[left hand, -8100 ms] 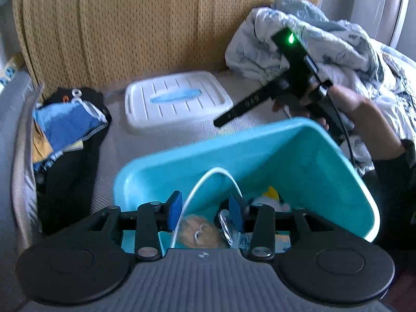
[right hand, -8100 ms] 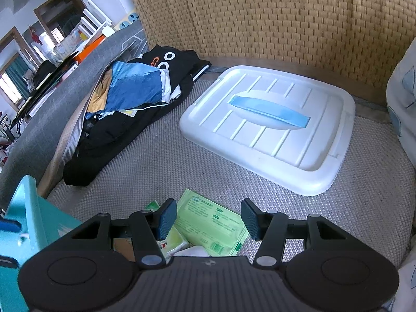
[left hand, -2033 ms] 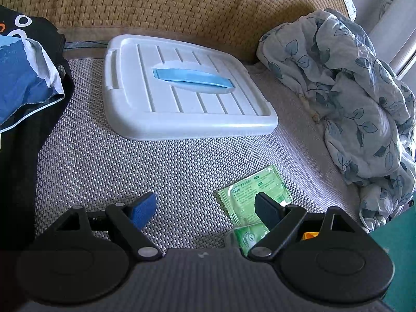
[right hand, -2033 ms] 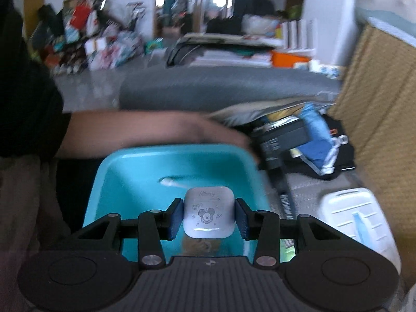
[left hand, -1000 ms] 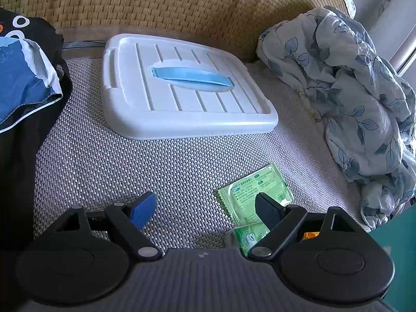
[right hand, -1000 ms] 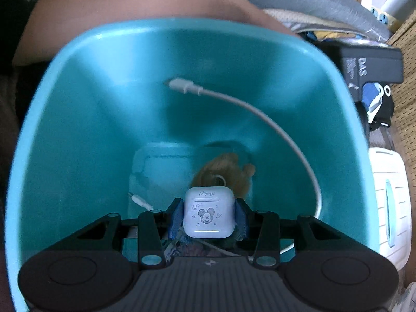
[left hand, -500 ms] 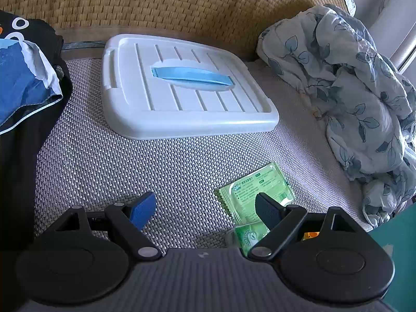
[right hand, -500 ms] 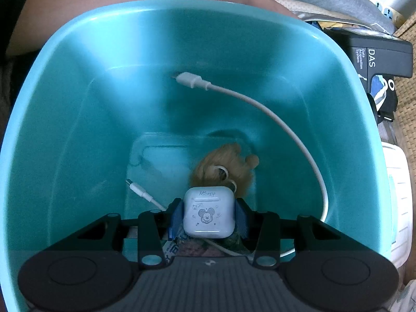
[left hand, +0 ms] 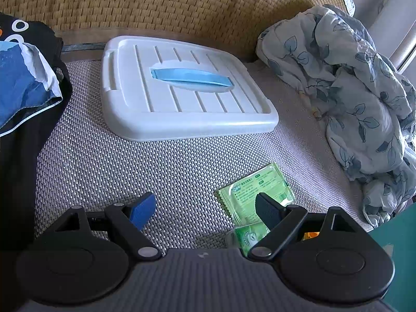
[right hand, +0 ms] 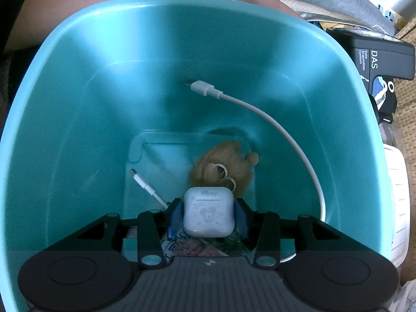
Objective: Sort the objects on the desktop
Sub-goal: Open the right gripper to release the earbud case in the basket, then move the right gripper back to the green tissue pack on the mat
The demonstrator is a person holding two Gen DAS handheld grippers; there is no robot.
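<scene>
right wrist: teal bin (right hand: 78, 104) with white cable (right hand: 273, 122), plush toy (right hand: 226, 163); right tongs (right hand: 208, 217) clamped on earbud case (right hand: 208, 212); left tongs (left hand: 205, 208) apart.

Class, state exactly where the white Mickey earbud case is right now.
In the right wrist view, the earbud case is clamped in the right gripper inside the teal bin, just ahead of the furry brown toy.

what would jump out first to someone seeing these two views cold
The white Mickey earbud case, pinched in the right gripper deep inside the teal bin, above a white cable and a tan plush toy. In the left view, the left gripper hangs open over the woven mat, with a green packet by its right finger and a white lid beyond.
</scene>
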